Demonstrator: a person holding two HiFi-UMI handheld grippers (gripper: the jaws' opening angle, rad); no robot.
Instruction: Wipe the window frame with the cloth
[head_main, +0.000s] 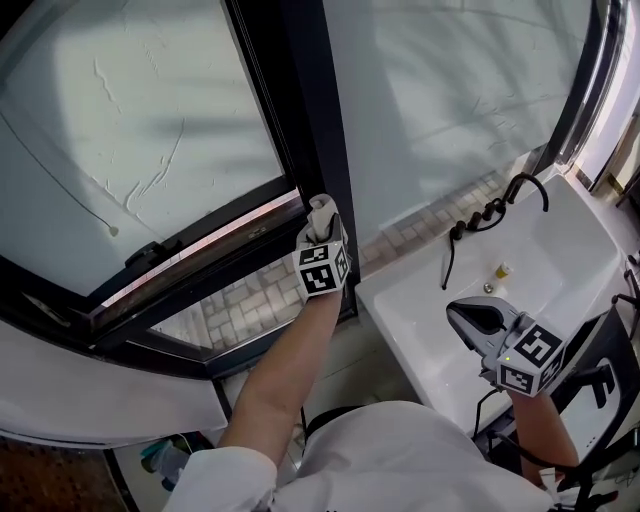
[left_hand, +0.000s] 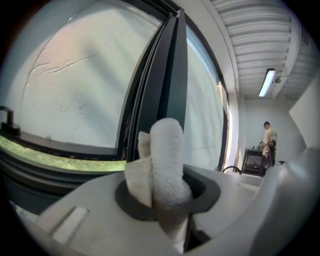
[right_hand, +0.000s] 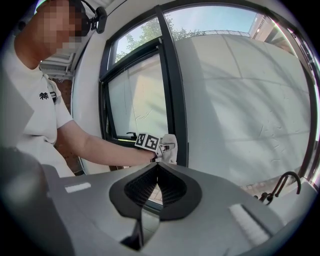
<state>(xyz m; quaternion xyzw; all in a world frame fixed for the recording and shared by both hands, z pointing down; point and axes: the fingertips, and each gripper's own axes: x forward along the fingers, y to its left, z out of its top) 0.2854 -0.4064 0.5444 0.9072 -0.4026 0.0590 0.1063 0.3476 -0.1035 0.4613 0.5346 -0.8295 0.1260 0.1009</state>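
Left tool (head_main: 322, 236) holds cloth (head_main: 322, 209) at window frame (head_main: 290, 90) corner.

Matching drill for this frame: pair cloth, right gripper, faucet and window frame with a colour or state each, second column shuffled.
1. cloth
2. right gripper
3. faucet
4. window frame

A. black, curved, by the sink
B. jaws together, nothing between them
C. white, clamped in the left gripper
D. dark, straight, upright

Pairs: 1-C, 2-B, 3-A, 4-D
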